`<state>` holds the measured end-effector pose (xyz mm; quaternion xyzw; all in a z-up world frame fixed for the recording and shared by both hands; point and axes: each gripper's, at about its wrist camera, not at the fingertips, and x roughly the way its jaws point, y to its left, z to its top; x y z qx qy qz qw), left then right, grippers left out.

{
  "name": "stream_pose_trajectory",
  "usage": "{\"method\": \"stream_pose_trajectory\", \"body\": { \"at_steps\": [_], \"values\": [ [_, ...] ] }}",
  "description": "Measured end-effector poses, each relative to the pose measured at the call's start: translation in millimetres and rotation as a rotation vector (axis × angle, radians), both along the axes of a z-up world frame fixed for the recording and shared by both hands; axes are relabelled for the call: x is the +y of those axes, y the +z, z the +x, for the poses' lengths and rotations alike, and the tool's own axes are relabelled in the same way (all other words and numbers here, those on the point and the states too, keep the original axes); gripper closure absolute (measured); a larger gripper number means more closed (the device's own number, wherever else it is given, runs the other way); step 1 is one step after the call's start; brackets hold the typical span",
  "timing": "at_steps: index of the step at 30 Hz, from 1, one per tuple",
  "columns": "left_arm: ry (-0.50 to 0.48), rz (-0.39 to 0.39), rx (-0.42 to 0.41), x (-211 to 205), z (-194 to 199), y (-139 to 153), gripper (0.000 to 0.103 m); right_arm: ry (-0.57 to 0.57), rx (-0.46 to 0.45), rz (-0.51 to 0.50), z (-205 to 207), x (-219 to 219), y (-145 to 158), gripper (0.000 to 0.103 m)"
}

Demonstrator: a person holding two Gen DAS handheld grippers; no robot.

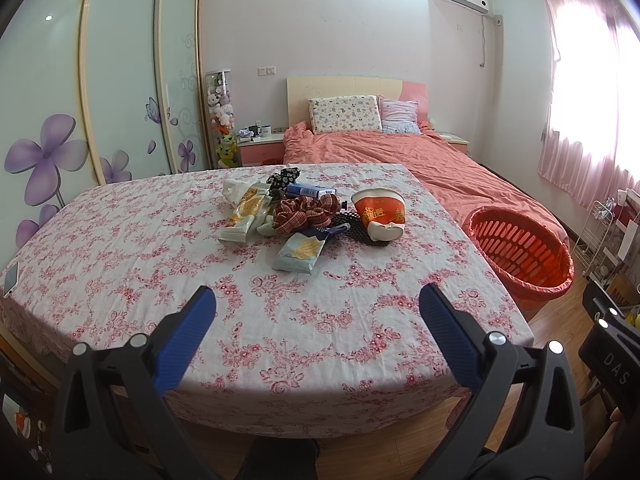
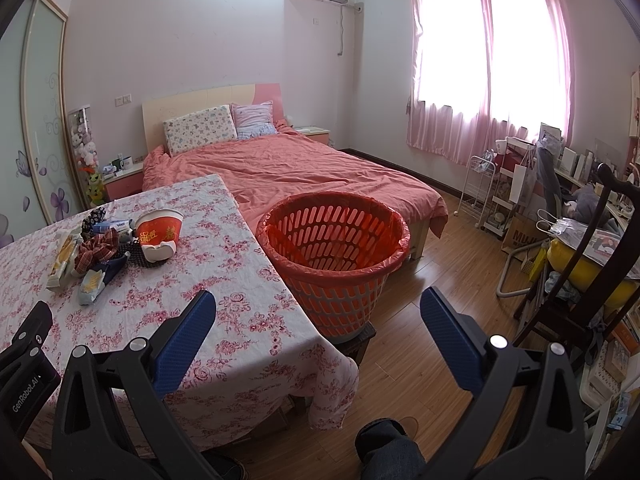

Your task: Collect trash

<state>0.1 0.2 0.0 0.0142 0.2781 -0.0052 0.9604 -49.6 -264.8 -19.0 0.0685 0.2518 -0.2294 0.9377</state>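
Both grippers spread wide and empty above the near edge of the worktop.

Left gripper (image 1: 318, 300) faces a trash pile: snack wrappers (image 1: 244, 216), a crushed paper cup (image 1: 380, 214), a plaid scrunchie (image 1: 306, 210). Right gripper (image 2: 318, 304) faces the red-lined basket (image 2: 334, 264) just beside the worktop (image 2: 240, 308), before the bed (image 2: 304, 168).

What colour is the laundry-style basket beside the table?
Orange-red basket, lined with a matching red bag; clearest in the right wrist view.
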Motion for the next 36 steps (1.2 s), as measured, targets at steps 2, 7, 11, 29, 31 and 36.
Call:
{"method": "stream_pose_trajectory", "body": {
  "at_steps": [2, 7, 11, 29, 31, 36],
  "values": [
    [0.0, -0.001, 0.0, 0.0, 0.0, 0.0, 0.004, 0.0, 0.0, 0.0, 0.0, -0.2, -0.2, 0.002],
    [0.0, 0.0, 0.0, 0.0, 0.0, 0.0, 0.004, 0.0, 0.0, 0.001, 0.0, -0.5, -0.6, 0.002],
    [0.0, -0.001, 0.0, 0.0, 0.0, 0.0, 0.004, 0.0, 0.0, 0.001, 0.0, -0.4, -0.6, 0.002],
    [-0.001, 0.0, 0.0, -0.1, 0.0, 0.0, 0.004, 0.0, 0.0, 0.002, 0.0, -1.2, -0.5, 0.002],
    [-0.001, 0.0, 0.0, 0.0, 0.1, 0.0, 0.004, 0.0, 0.001, 0.002, 0.0, -1.5, -0.6, 0.002],
    [-0.002, -0.002, 0.005, -0.7, 0.1, -2.7, 0.004, 0.003, 0.012, 0.003, 2.3, -1.4, -2.2, 0.002]
  ]
}}
